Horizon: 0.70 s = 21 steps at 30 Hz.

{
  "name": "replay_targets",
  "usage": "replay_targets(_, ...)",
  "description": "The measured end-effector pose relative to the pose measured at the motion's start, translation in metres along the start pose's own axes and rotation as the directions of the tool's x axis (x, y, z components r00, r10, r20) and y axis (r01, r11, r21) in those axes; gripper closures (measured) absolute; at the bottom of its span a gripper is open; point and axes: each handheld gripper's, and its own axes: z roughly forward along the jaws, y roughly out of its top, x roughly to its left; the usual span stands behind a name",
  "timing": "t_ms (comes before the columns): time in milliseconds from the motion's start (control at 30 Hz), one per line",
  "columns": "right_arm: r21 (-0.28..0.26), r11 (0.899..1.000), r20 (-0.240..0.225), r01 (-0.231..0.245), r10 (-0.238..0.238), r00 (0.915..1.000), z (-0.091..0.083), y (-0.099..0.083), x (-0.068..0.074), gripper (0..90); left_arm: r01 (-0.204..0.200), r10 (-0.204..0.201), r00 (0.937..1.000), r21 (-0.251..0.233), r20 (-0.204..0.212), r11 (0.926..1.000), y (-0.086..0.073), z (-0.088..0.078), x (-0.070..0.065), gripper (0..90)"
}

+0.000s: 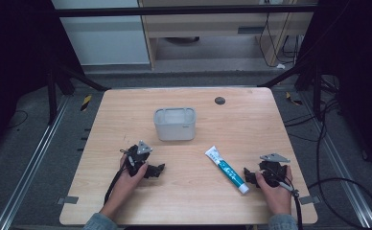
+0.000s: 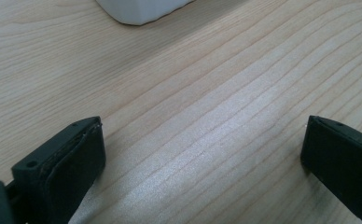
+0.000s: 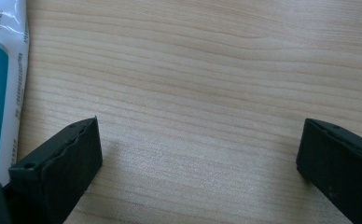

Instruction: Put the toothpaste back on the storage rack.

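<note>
Your right tongs: wide, empty, just beside the toothpaste tube's cap end | your left tongs: wide, empty | tube lies flat on the worktop, apart from the white tub | nothing picked up yet; grasp and placing remain, I judge.

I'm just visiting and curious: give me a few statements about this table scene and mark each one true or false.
1. The toothpaste tube lies flat on the table. True.
2. The right gripper is clamped on the tube. False: its fingers stand wide apart over bare wood, with the tube beside them.
3. The white bin sits farther from the person than both grippers. True.
4. The left gripper holds the bin. False: its fingers are open and hold nothing; the bin is farther off.
5. The tube is inside the bin. False: it lies on the table near the right gripper.
</note>
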Motion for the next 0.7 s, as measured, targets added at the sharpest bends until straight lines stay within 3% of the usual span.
replay_targets(367,0.002,1.000,-0.008,0.001,-0.001,1.0000,0.001,0.002,0.000,1.4,-0.001,0.001,1.0000,0.000,-0.002,1.0000,0.000,0.000,0.000,0.0)
replay_targets(433,-0.005,0.999,-0.020,0.034,-0.034,0.9992,-0.005,0.007,0.004,12.2,0.001,-0.001,1.0000,0.001,-0.003,1.0000,0.001,0.000,0.000,0.0)
replay_targets(500,-0.009,0.999,-0.018,0.049,-0.049,0.9986,-0.008,0.009,0.007,9.6,-0.001,0.001,1.0000,0.000,-0.001,1.0000,0.001,0.001,0.000,0.0)
replay_targets(633,-0.008,0.991,-0.013,0.130,-0.130,0.9914,-0.022,0.028,0.023,14.0,0.002,-0.002,1.0000,-0.001,-0.001,1.0000,0.001,0.001,0.001,0.0)
replay_targets(700,-0.010,0.988,-0.047,0.157,-0.157,0.9865,-0.031,0.045,0.036,15.8,0.002,-0.002,1.0000,-0.001,-0.002,1.0000,0.001,0.001,0.001,0.0)
